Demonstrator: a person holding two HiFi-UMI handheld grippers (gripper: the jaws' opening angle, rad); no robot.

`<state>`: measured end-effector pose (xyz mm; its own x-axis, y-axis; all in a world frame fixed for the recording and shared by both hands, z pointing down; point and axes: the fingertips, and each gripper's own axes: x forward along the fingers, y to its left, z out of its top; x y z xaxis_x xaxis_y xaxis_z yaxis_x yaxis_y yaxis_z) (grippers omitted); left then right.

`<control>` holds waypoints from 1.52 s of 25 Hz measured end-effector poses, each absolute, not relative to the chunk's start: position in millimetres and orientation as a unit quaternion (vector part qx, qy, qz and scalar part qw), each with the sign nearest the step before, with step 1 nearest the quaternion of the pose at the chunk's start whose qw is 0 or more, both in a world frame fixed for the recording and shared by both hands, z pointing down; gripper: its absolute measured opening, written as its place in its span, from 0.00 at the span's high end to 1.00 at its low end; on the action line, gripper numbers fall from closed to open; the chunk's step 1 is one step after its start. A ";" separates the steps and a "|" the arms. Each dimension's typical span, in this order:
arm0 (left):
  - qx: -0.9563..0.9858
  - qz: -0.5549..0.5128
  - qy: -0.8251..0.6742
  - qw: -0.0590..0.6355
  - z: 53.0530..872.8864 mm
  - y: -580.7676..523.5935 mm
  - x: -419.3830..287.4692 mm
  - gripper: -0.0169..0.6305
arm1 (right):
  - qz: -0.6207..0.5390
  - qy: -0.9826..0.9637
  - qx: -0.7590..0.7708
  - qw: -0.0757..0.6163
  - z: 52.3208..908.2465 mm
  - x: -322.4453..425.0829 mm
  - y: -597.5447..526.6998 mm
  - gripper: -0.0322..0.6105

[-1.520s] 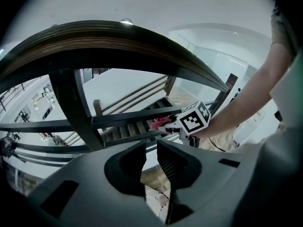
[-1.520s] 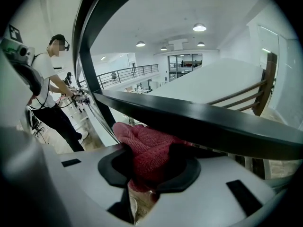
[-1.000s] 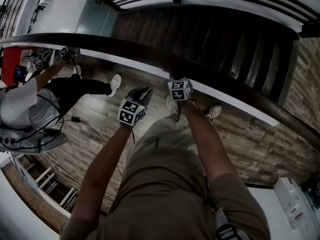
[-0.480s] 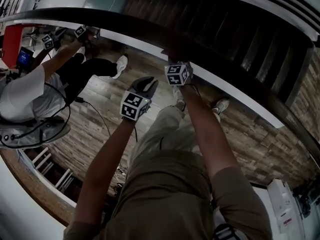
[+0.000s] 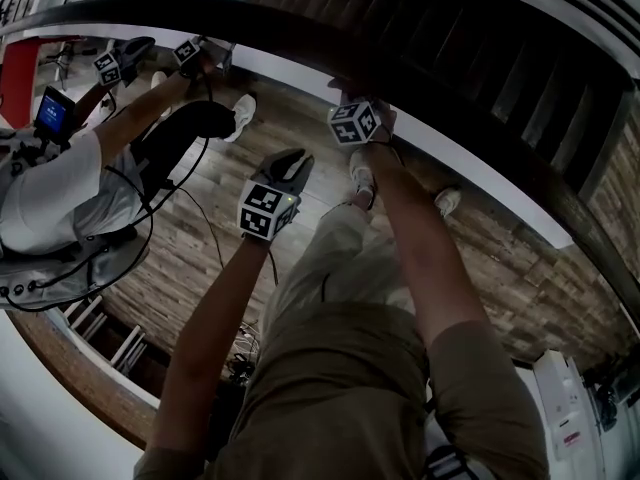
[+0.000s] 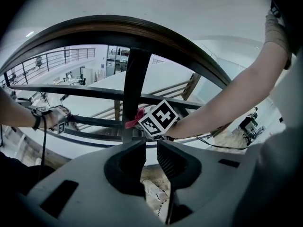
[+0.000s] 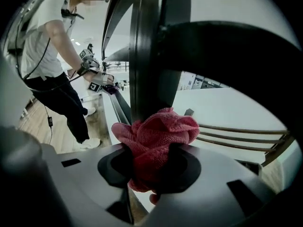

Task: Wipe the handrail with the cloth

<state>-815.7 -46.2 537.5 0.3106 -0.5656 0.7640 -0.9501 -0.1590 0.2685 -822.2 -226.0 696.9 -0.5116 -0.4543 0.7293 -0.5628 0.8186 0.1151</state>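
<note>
Our right tool (image 7: 151, 150) clamps the bunched, nubby red cloth (image 7: 161, 131) at a smooth dark post (image 7: 144, 56) beneath the long, glossy handrail (image 5: 300, 40), which runs diagonally. Our left tool (image 6: 151, 149) stands slightly apart, empty.

Head view: right tool (image 7: 150, 161) tips and cloth (image 7: 158, 134) hidden behind its marker cube (image 5: 354, 123), handrail (image 5: 250, 26) runs off both side edges, second person (image 5: 50, 198) cut by left edge; left gripper view shows the cloth only as a small red scrap.

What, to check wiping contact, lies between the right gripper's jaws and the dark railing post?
The red cloth, clamped in the right gripper, reaches the post; right gripper view.
</note>
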 end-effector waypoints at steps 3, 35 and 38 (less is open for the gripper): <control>0.716 0.254 -0.530 0.377 536.7 -42.6 -835.9 0.86 | 0.043 -0.855 0.284 0.432 709.6 -840.0 -226.3 0.76; 0.766 0.305 -0.449 0.344 545.6 -83.5 -678.4 0.86 | -0.041 -0.802 0.217 0.554 738.7 -646.9 -230.8 0.76; 0.769 0.312 -0.444 0.339 542.3 -91.0 -658.6 0.86 | -0.033 -0.800 0.220 0.558 740.2 -617.2 -232.3 0.76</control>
